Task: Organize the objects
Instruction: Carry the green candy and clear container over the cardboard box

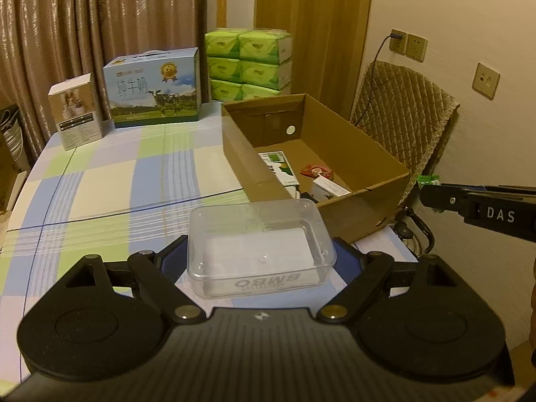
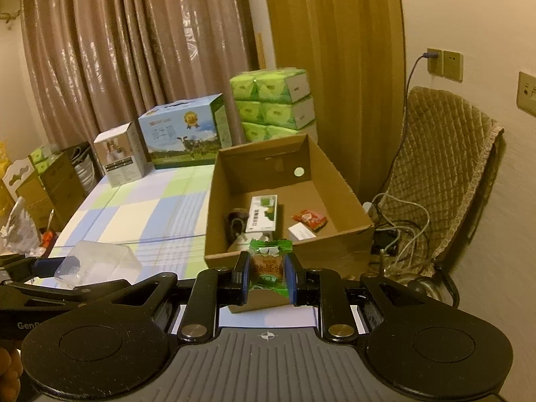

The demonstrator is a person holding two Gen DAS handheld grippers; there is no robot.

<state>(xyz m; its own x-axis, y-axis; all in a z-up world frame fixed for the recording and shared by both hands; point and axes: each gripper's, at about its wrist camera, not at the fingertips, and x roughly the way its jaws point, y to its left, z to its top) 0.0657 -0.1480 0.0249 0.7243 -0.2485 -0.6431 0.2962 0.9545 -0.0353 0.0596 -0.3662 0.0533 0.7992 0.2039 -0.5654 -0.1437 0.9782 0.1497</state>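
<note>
upright, green snack packet [image 2: 268, 266] lengthwise vertical

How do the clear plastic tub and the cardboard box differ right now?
The clear plastic tub is see-through, while the cardboard box is opaque brown. The tub is far smaller and looks empty; the box holds several packets. The tub sits between the left hand-held gripper fingers; the box rests free on the checked tablecloth. Both are open-topped.
</note>
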